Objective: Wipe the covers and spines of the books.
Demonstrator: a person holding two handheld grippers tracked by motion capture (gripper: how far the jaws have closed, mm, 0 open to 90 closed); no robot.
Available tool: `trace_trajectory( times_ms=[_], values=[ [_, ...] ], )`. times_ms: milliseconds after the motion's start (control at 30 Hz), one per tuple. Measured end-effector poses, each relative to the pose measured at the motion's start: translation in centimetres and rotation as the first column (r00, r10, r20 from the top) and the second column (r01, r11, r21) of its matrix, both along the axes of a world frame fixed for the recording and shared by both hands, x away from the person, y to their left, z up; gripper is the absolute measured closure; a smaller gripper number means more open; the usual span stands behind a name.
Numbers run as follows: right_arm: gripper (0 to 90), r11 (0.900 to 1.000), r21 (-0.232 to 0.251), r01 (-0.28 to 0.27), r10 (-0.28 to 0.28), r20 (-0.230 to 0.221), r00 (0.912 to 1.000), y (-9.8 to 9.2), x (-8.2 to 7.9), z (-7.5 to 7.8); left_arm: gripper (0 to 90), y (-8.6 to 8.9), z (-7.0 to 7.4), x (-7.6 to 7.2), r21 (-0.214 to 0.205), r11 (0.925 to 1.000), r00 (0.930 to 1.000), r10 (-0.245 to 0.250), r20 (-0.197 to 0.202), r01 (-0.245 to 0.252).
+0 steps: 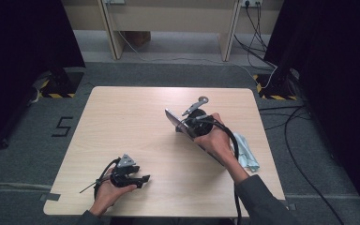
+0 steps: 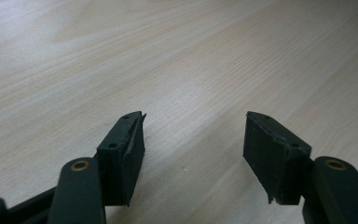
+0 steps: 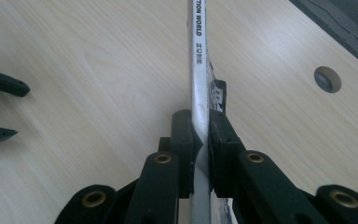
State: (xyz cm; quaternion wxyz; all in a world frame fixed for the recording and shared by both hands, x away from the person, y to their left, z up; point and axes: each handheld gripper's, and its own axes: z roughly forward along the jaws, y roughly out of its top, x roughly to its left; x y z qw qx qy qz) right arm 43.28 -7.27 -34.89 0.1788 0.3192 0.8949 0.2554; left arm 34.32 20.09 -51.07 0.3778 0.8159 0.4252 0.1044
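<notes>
Right hand-held gripper [image 1: 183,123]: clamped on a thin book [image 1: 201,140]; in the right gripper view [image 3: 199,135] both pads press flat against the white spine [image 3: 198,70], which bears printed lettering.
Book, position: held on edge, tilted, over the worktop's [image 1: 136,126] right half, about 3 o'clock from centre; it runs from its top corner at 10 o'clock down toward 4 o'clock under the person's right hand [image 1: 215,138].
Cloth [image 1: 246,152]: pale blue-green, crumpled, lying near the worktop's right edge, just beside the book's lower end at its 3 o'clock.
Left hand-held gripper [image 1: 143,179]: jaws apart, nothing between them; the left gripper view [image 2: 193,154] has bare wood grain in the gap.
Left hand-held gripper, position: near the front edge, about 7 o'clock from centre, well apart from the book, tips pointing to 3 o'clock.
Cable hole [image 3: 327,79]: round, in the worktop, at 2 o'clock of the clamped spine in the right gripper view.
</notes>
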Motion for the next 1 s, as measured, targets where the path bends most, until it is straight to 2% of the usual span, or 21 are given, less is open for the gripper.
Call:
trace_trajectory(
  times_ms=[100,167,233,300,433,467,633,700,800,1000],
  values=[
    [82.8,0.9994,-0.006,-0.033,0.033,-0.017,0.9993,0.6,-0.5,-0.5,37.4,0.3,0.0,0.2,0.004,0.9999,0.9999,0.014,-0.001,-0.014],
    [83.1,0.9987,-0.012,-0.048,0.048,-0.051,0.9976,1.2,-0.8,-1.1,37.2,0.5,0.0,0.3,-0.002,0.9998,0.9998,0.02,-0.006,-0.02],
    [83.0,0.9977,0.01,-0.067,0.068,-0.087,0.9939,1.7,-1.1,-2.3,37.0,0.6,0.0,0.3,0.001,0.9997,0.9997,0.024,-0.007,-0.024],
    [83.1,0.996,0.012,-0.088,0.089,-0.102,0.9908,2.2,-1.4,-3.3,37.0,0.8,0.0,0.4,0.002,0.9995,0.9994,0.033,-0.006,-0.033],
    [83.0,0.9949,0.03,-0.096,0.099,-0.125,0.9871,2.9,-1.6,-4.9,36.6,0.8,0.0,0.4,0.045,0.9982,0.9991,0.039,0.017,-0.039],
    [83.0,0.9951,0.031,-0.094,0.097,-0.134,0.9862,3.0,-1.7,-5.3,36.0,0.8,0.0,0.4,0.045,0.9982,0.9991,0.038,0.016,-0.039],
    [82.9,0.9942,0.045,-0.098,0.103,-0.151,0.9831,3.3,-1.9,-6.8,30.3,0.9,0.0,0.4,0.043,0.9982,0.9992,0.04,0.004,-0.04],
    [82.7,0.9938,0.055,-0.097,0.104,-0.157,0.9821,3.4,-2.0,-7.3,28.5,0.8,0.2,0.3,0.04,0.998,0.9985,0.049,0.023,-0.05],
    [82.4,0.9932,0.069,-0.094,0.105,-0.167,0.9804,3.5,-2.1,-8.0,27.2,0.8,0.6,-0.2,0.027,0.9989,0.9987,0.038,0.035,-0.039],
    [79.3,0.9917,0.082,-0.099,0.113,-0.185,0.9763,4.1,-2.3,-9.4,25.7,1.2,0.7,-1.4,0.024,0.9994,0.9995,0.023,0.023,-0.023]
  ],
)
